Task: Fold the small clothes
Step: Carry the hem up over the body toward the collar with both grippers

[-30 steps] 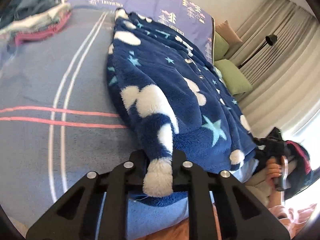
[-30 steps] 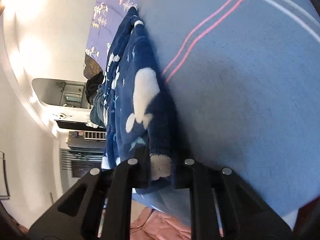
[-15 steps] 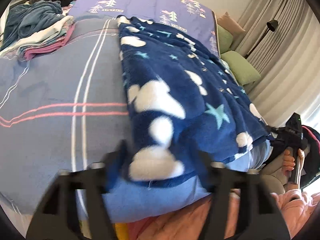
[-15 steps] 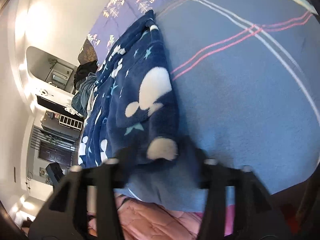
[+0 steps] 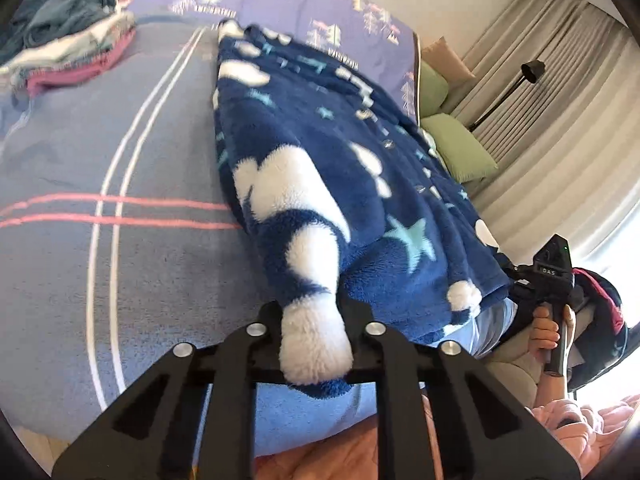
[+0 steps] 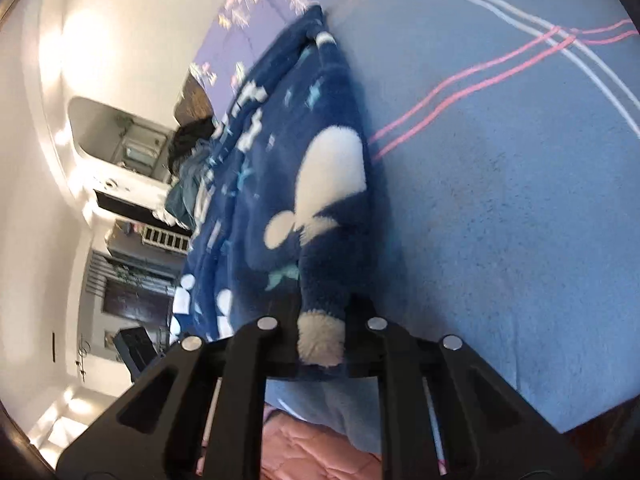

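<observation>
A navy fleece garment (image 5: 332, 168) with white clouds and teal stars lies stretched along the blue bed cover (image 5: 100, 152). My left gripper (image 5: 314, 320) is shut on its near white-tipped corner at the bed's front edge. In the right wrist view the same garment (image 6: 288, 184) runs away from me, and my right gripper (image 6: 320, 320) is shut on its other near corner, also white-tipped. The right gripper and the hand holding it also show in the left wrist view (image 5: 554, 280), beside the garment's right corner.
A pile of folded clothes (image 5: 76, 56) sits at the bed's far left. Green pillows (image 5: 460, 148) and a black floor lamp (image 5: 530, 70) stand by the curtains on the right. A pink quilt (image 6: 320, 452) lies below the bed's edge. Bare blue cover (image 6: 520, 200) lies right of the garment.
Half a second ago both grippers' jaws stood wide apart around the garment's corners. Now both are shut on those corners again, and the corners are pulled up between the fingers.
</observation>
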Available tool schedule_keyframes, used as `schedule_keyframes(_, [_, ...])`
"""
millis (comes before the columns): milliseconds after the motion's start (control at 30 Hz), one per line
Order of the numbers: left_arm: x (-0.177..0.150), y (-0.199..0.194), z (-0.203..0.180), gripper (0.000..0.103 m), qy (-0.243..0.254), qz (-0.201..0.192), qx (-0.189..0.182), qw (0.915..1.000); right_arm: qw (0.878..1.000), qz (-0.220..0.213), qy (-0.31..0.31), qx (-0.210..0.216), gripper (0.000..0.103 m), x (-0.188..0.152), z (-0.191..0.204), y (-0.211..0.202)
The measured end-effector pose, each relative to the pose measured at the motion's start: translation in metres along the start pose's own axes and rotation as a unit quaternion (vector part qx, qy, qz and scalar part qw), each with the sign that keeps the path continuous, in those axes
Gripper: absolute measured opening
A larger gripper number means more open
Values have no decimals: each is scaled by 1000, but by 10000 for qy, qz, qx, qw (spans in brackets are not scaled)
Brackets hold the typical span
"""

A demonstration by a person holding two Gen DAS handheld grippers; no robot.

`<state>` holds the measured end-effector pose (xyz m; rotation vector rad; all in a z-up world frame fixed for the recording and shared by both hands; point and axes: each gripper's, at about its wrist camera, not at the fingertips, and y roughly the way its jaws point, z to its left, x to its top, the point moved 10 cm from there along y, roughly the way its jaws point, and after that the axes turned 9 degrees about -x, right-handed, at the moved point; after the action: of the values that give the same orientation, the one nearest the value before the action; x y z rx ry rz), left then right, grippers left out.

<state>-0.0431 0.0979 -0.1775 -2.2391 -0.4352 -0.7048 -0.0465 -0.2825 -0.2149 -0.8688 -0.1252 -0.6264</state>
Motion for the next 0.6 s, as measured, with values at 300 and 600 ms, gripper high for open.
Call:
schedule_keyframes(300, [29, -53, -64, 13, 867, -604, -29, 9944, 9949, -568, -167, 819, 11, 1, 40, -64])
schedule_keyframes(600, [67, -137, -97, 13, 1308, -1260, 382, 9826, 9833, -1387, -883, 780, 11, -10, 88, -153])
